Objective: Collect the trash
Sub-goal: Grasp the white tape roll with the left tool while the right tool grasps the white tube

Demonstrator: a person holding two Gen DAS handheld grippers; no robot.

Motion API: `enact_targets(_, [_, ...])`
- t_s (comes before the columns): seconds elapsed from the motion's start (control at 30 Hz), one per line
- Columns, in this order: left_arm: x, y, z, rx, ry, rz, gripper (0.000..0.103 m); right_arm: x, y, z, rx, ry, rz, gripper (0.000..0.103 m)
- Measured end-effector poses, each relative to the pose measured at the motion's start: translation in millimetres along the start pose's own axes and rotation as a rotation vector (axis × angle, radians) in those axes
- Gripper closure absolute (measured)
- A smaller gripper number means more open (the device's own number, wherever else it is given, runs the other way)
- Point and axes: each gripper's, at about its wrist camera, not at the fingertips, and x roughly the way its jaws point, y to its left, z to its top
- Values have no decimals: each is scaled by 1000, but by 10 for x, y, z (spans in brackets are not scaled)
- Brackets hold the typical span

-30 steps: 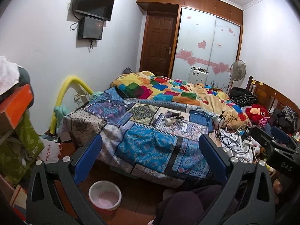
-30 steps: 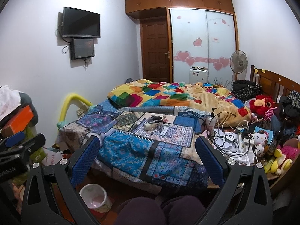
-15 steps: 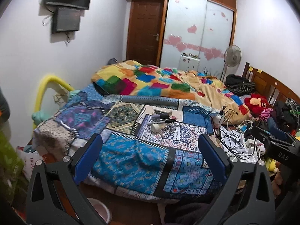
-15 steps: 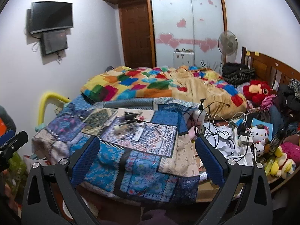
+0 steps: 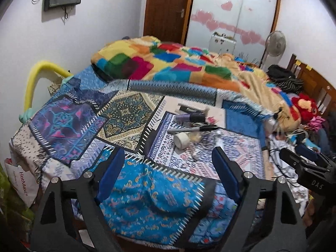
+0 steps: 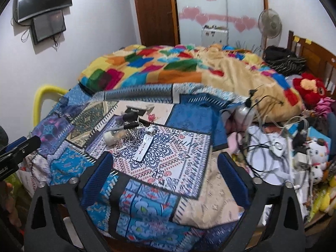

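**Both tongs spread wide over the bed, junk pile ahead**

Far left in the left view there's a white bag (image 5: 23, 180) with red print squeezed against the bed's edge; can't see what's in it. Behind it a yellow foam arch (image 5: 34, 77) leans on the wall.

The left gripper (image 5: 168, 172) has its jaws wide apart, nothing between them, hanging over the blue patchwork quilt (image 5: 147, 199). Past its tips is the little pile of trash (image 5: 189, 126): a purple tube (image 5: 190, 117) lying roughly left-right, a pen (image 5: 193, 129) just below it, also left-right with its black cap to the right, and a white tape roll (image 5: 181, 140) on its side just in front, open end facing the camera.

The right gripper (image 6: 166, 172) is spread wide too, empty. From there a white strip packet (image 6: 143, 149) lies nearest its left finger, long axis running away and slightly right, with a tangle of white cord (image 6: 134, 134) touching it.

On the right, cables (image 6: 264, 147), plush toys (image 6: 317, 153) and papers crowd the bedside. A colourful blanket (image 6: 168, 67) is heaped behind everything.
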Motion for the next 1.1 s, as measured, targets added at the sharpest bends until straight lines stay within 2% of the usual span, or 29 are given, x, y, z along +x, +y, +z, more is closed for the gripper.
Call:
enact_targets(0.07, [258,2,20,12,31,2,18,266,26,33,-1,38,17,23])
enact_targets(0.3, [898,19,39,-8,90,-30,19,964,52,55,9,143,93,44])
enact_targets(0.43, [1191,-13,38,1,118,-40,26,1268,122,65,-6,179,107,57])
enact_targets(0.53, [1362,-39,49,6,139,-51,32,1414,204,63,-39,185,96,58])
enact_targets(0.7, [1546,-96,57,27,140,-62,34,1589,307,78,-94,183,83,59])
enact_targets(0.8, [1642,-131,57,37,146,-65,39,1691,327,71,-117,189,63,64])
enact_targets(0.9, [1726,-163,59,31,151,-69,41,1712,373,72,-138,169,48,65])
enact_targets(1.03, [1835,-173,40,20,168,-73,51,1733,484,44,-202,146,0,67])
enact_targets(1.1, [1868,-177,15,12,181,-81,58,1723,483,34,-211,140,10,70])
